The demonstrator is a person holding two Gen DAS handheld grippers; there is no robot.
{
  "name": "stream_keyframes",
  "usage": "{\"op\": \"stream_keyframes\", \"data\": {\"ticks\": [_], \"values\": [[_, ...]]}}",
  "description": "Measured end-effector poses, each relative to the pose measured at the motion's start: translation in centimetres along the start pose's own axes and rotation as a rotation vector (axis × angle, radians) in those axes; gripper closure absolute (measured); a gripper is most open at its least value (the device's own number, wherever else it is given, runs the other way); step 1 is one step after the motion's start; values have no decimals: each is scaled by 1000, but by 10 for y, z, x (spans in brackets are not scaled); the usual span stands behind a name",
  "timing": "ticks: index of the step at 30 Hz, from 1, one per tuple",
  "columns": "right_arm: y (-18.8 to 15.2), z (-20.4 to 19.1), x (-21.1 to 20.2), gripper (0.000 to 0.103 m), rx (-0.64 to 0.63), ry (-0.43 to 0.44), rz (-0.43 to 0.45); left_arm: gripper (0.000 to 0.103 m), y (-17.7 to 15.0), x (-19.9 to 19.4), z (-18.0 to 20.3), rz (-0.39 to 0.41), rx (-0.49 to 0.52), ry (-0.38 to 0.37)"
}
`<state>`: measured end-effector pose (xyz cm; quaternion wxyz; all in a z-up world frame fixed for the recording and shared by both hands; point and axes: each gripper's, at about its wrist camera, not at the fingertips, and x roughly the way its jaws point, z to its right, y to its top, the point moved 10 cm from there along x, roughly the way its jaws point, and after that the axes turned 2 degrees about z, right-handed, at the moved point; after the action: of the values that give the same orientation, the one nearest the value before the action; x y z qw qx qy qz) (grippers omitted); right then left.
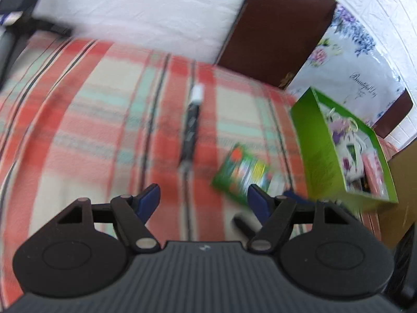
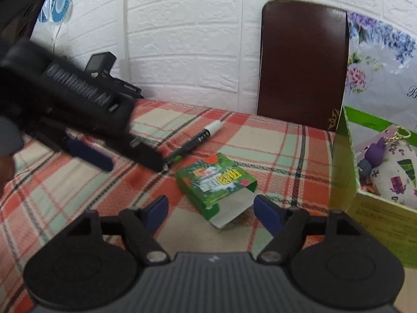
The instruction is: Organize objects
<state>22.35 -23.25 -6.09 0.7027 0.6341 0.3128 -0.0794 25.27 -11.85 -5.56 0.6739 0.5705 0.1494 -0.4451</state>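
My left gripper [image 1: 203,200] jaws wide apart, empty, over plaid cloth [image 1: 78,120]. My right gripper [image 2: 209,212] jaws wide too, nothing gripped; open end of small green box [image 2: 216,182] lies between its tips on cloth. Marker [image 2: 194,140] flat just beyond box. Green bag [image 2: 344,164] upright at right, pouch [image 2: 393,180] inside.

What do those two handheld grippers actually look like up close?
Both look alike. The left gripper and right gripper each have a ribbed dark grey body with a small pale mark, two round black discs, black linkage arms with silver rivets, and blue pads on the fingers. No cables or sleeves are visible.
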Motion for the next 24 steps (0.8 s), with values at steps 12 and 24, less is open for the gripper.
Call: {"op": "stream_keyframes", "data": {"ticks": [12, 24], "values": [[-2, 2, 18, 54, 7, 19, -28, 65, -3, 42, 36, -73, 116, -97], [37, 38, -68, 54, -3, -128, 222, 65, 26, -22, 122, 94, 199, -203]]}}
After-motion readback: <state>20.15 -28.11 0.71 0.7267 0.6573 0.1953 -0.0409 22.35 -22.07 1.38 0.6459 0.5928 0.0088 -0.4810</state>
